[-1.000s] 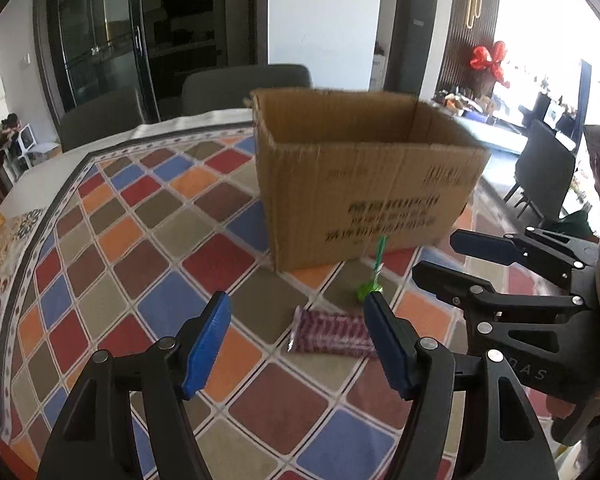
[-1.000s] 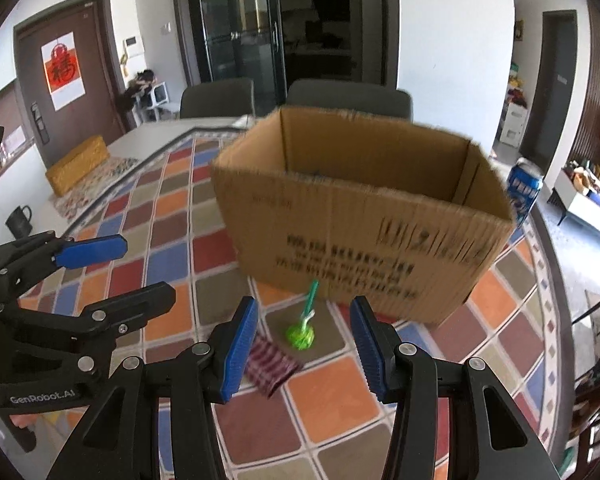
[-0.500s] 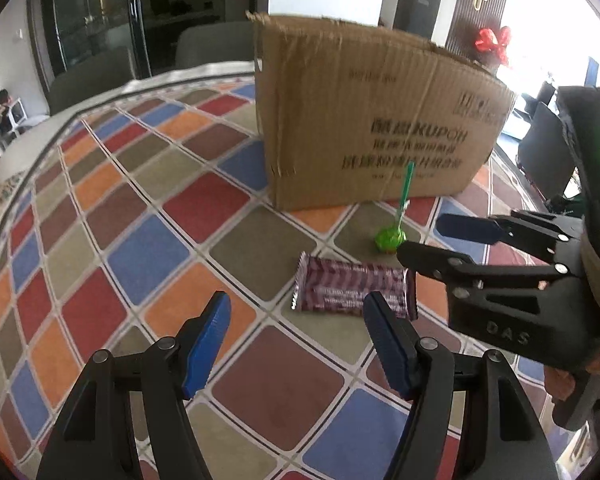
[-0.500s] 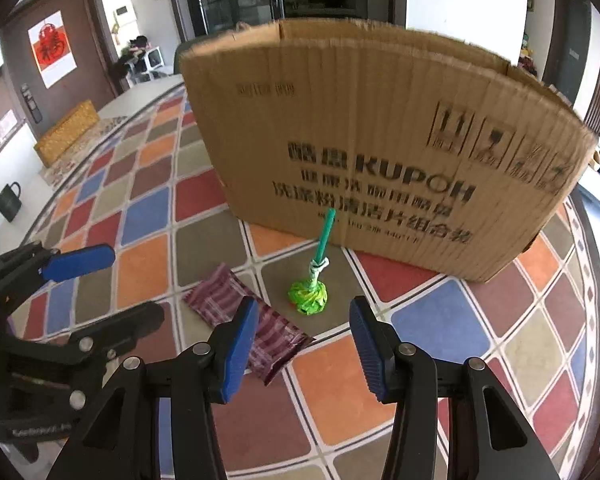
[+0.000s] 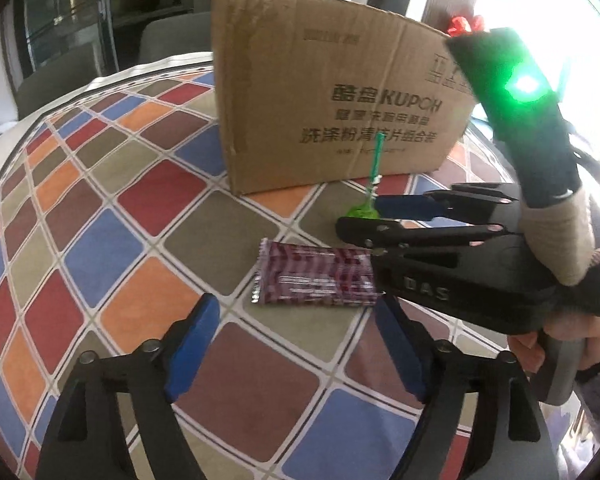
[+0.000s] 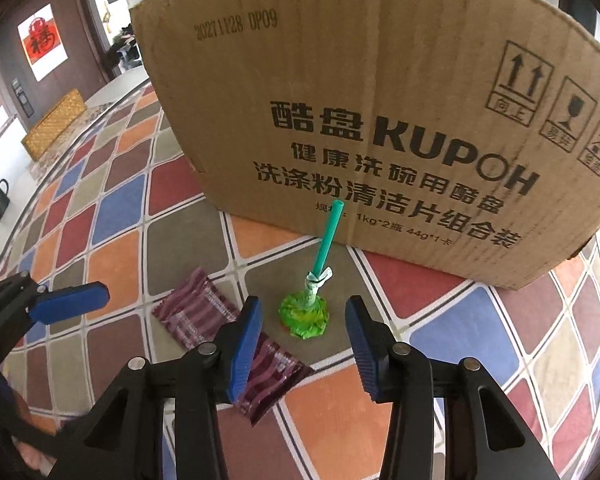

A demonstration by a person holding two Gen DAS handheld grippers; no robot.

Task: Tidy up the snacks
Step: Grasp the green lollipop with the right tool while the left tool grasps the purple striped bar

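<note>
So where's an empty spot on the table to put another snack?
Left of the purple wrapper, the checkered cloth is bare out to its edge. Crowded: the patch in front of the cardboard box, where the wrapper, green lollipop and both grippers sit.

Both wrist cameras look steeply down, close, sharing the lollipop [image 6: 305,314] and box [image 5: 340,112]
</note>
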